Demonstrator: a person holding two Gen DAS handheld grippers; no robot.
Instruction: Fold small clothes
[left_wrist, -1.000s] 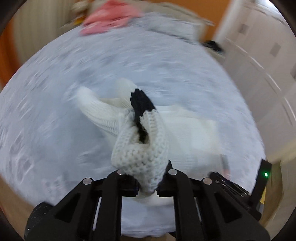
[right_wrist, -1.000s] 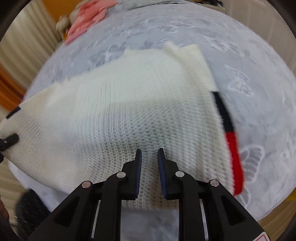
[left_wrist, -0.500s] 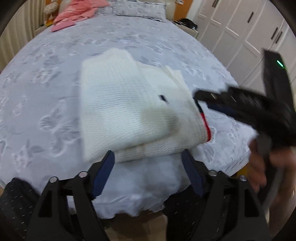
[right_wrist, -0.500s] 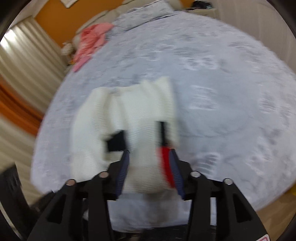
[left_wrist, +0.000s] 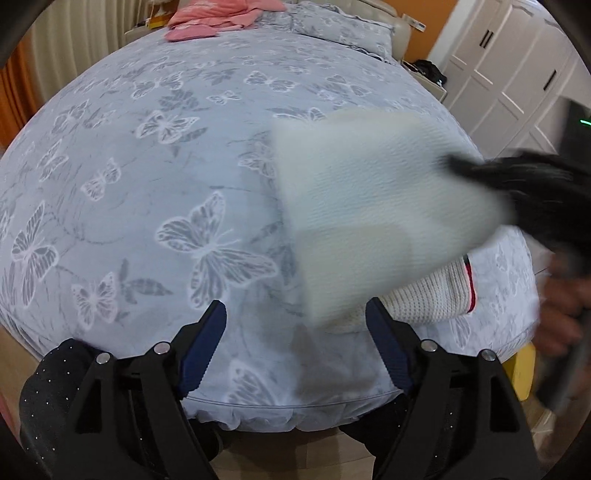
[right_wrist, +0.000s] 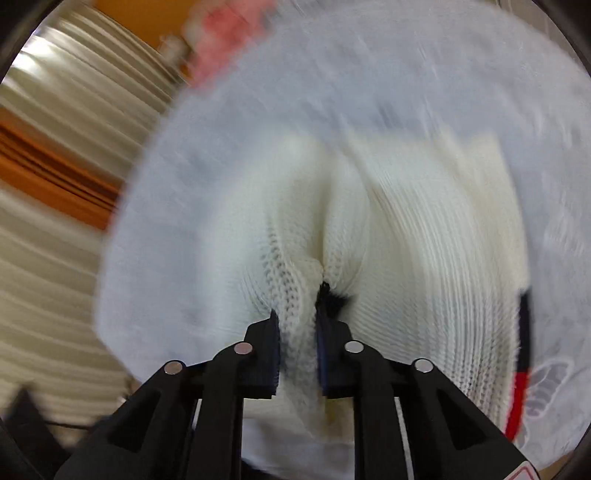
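Bed (left_wrist: 155, 155) w/ grey-blue butterfly-print cover. On it: cream knit garment (left_wrist: 424, 295) near front right edge, red/black trim at its side, upper layer blurred; pink clothes (left_wrist: 221, 16) at far end; matching pillow (left_wrist: 343, 29) beside them.

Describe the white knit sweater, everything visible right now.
The white knit sweater is cream, chunky ribbed knit, with a black-and-red stripe along one edge. It is partly folded on the butterfly-print bedspread. The right gripper is shut on a bunched fold of it, and that upper layer is lifted and motion-blurred; the lower layer rests flat near the bed's edge. The left gripper is open and holds nothing, its right finger close to the sweater's lower edge.
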